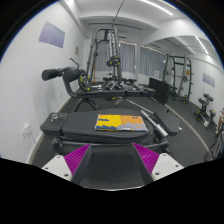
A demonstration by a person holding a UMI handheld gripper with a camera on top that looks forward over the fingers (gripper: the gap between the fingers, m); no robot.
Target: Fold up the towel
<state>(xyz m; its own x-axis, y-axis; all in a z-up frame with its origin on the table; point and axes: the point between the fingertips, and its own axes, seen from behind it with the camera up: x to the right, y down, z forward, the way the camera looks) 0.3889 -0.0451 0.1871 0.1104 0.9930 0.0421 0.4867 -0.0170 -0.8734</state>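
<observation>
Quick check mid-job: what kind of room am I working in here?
Likely a gym. A weight machine stands at the back, a rack beside it, and a padded bench sits just ahead of the open tongs.

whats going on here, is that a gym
Yes, it looks like a gym room. A hand-held gripper is open and holds nothing, its pink pads pointing at a small dark table. On the table just ahead of the fingers lies a yellow-orange folded cloth, likely the towel. Weight machines stand beyond it.
</observation>
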